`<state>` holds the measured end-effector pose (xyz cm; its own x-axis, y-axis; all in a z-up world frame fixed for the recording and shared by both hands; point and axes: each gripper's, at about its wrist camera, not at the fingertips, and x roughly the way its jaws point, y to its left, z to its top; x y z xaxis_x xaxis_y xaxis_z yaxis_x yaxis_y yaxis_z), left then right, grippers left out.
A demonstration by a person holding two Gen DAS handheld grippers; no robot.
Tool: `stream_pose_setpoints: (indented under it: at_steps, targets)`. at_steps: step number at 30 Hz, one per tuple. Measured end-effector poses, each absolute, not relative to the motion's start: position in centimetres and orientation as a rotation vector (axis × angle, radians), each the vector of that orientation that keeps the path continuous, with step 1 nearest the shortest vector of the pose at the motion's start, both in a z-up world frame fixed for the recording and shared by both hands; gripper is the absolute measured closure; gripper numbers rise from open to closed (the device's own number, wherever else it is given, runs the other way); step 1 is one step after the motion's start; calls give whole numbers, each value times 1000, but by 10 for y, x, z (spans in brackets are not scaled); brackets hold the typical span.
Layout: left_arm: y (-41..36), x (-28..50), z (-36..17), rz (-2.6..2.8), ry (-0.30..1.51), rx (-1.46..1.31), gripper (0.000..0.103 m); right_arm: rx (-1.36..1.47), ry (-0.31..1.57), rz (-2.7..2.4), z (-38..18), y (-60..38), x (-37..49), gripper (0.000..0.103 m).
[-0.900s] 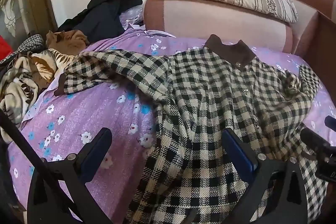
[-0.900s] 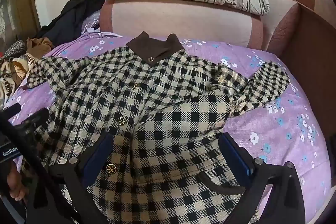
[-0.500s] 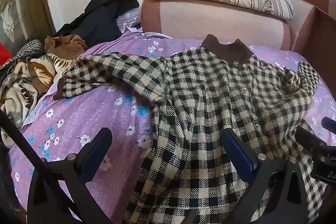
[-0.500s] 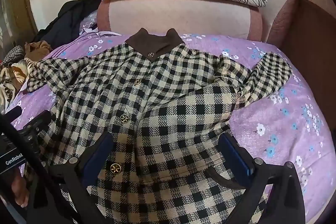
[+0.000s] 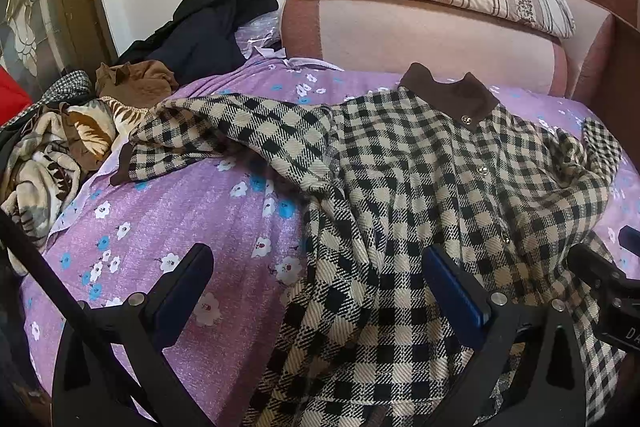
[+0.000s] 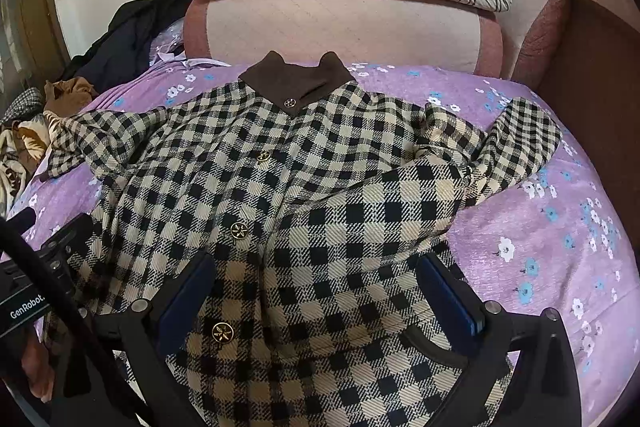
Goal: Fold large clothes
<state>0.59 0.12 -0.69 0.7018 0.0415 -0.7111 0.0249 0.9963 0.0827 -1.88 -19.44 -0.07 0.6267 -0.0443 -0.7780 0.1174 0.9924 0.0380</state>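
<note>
Both my grippers hover low, jaws spread wide, gripping nothing: left gripper [image 5: 316, 291] over the black-and-beige checked wool coat's [image 6: 320, 195] edge on the purple floral bedspread [image 6: 540, 247], right gripper [image 6: 320, 291] above its buttoned front.

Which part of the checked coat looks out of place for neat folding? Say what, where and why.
The checked coat lies buttoned and front-up on the purple bedspread, but its sleeves don't match. The left sleeve stretches out flat towards the clothes pile; the right sleeve is bent and bunched. Both grippers are open above the fabric.
</note>
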Motion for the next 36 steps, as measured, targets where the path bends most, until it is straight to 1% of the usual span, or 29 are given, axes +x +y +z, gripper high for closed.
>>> stream_pose_setpoints:
  at_steps: [36]
  targets:
    - [10, 24, -28, 19, 868, 17, 0, 65, 925, -82, -25, -189, 14, 1]
